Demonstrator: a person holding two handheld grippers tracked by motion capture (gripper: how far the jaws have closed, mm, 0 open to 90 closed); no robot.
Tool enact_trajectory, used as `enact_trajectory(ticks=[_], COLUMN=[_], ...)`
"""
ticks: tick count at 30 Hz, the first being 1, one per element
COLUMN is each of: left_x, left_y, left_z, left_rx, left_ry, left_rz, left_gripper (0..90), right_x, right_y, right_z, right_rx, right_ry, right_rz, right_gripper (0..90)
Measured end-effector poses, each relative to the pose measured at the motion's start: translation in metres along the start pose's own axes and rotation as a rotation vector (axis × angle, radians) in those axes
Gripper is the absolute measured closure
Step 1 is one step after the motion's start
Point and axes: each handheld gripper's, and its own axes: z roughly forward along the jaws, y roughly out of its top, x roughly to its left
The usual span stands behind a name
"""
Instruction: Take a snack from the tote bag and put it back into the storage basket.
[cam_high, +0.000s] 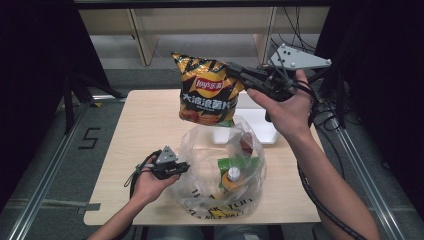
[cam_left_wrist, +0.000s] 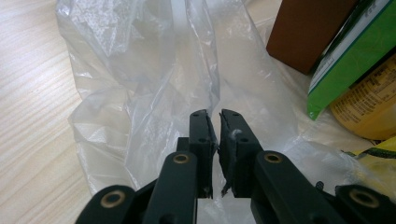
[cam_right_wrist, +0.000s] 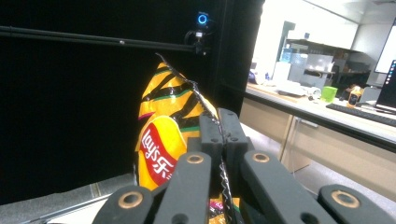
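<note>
The high view looks forward and down on the table from the person's side. The left gripper view sits low and close against the plastic bag, which also shows in the high view. The right gripper view faces level along the raised chip bag, likewise shared.

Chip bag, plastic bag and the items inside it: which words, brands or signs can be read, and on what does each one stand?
"Lay's": red and yellow logo on the chip bag, also in the right gripper view.
White Chinese characters under the logo: too blurred to quote.
Black print at the bottom of the plastic bag: unreadable.
Green box and yellow label: print too small.
</note>
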Motion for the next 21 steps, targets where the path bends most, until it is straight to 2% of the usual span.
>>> enact_trajectory(ticks=[1, 2, 5, 6, 7, 10, 11, 14, 20, 21], left_x=[0.0, 0.0, -0.001, -0.001, -0.001, -0.001, -0.001, -0.001, -0.001, 0.0], left_y=[0.0, 0.0, 0.0, 0.0, 0.0, 0.0, -0.001, -0.001, -0.001, -0.001], left_z=[0.0, 0.0, 0.001, 0.001, 0.001, 0.0, 0.001, 0.002, 0.0, 0.0], left_rx=[0.001, 0.001, 0.002, 0.002, 0.001, 0.014, 0.002, 0.002, 0.003, 0.003], left_ry=[-0.001, -0.005, -0.004, -0.004, -0.003, -0.01, -0.003, -0.005, -0.007, -0.005], left_rz=[0.0, 0.001, 0.005, 0.004, 0.003, 0.001, -0.002, -0.002, -0.002, 0.0], left_gripper=[82.2, 82.2, 82.2, 82.2, 82.2, 82.2, 82.2, 82.2, 82.1, 82.1], right_x=[0.0, -0.001, -0.003, -0.005, -0.005, -0.01, -0.01, -0.013, -0.019, -0.02], right_y=[0.001, 0.001, 0.003, 0.004, 0.004, 0.005, 0.006, 0.007, 0.009, 0.01], right_z=[-0.001, -0.002, -0.004, -0.004, -0.005, -0.006, -0.006, -0.007, -0.008, -0.008], right_rx=[0.005, 0.001, -0.003, -0.004, -0.003, -0.015, -0.014, -0.022, -0.031, -0.03], right_ry=[-0.008, -0.012, -0.018, -0.028, -0.027, -0.036, -0.035, -0.044, -0.061, -0.068], right_rz=[0.022, 0.007, 0.017, 0.002, 0.025, 0.009, 0.025, 0.015, 0.039, 0.032], right_gripper=[90.0, 90.0, 90.0, 90.0, 90.0, 90.0, 90.0, 90.0, 90.0, 90.0])
